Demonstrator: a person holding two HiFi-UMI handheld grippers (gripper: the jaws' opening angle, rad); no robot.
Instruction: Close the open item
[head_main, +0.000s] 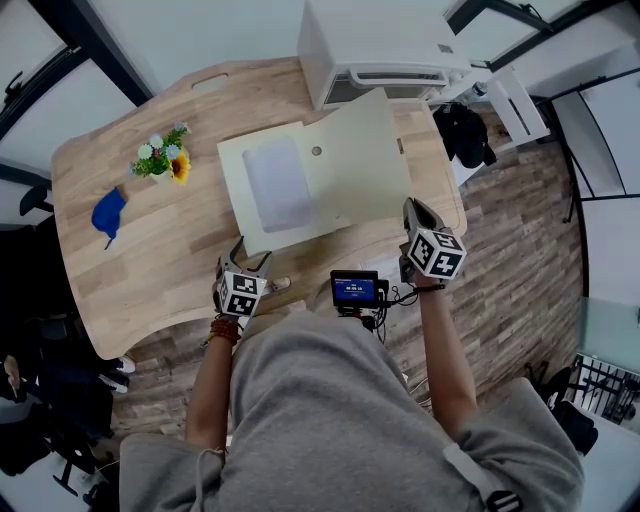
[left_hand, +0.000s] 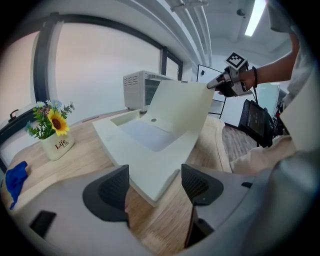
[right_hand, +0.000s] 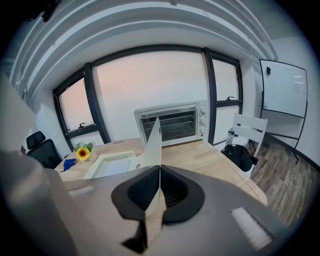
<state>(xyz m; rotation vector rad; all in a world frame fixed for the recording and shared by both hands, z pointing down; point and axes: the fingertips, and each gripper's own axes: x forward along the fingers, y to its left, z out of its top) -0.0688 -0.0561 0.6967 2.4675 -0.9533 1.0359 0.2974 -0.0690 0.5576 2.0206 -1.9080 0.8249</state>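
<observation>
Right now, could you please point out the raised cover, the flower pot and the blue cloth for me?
raised cover (head_main: 360, 165), head view, middle of its flat cream panel.
flower pot (left_hand: 57, 146), left gripper view, its white front wall.
blue cloth (head_main: 108, 212), head view, centre of the crumpled fabric.

— What sort of room is this?
— It looks like an office. Tall windows (right_hand: 150, 85) in dark frames run along the far wall with pale daylight behind them, and a strip light (left_hand: 256, 17) glows on the ceiling.
— And the furniture?
— A curved light-wood table (head_main: 130, 270) stands on a wood-plank floor (head_main: 520, 270). There is a white chair (right_hand: 248, 131) at its end, a black office chair (right_hand: 42, 149) by the windows, and a whiteboard (right_hand: 284, 97) on the right.
</observation>
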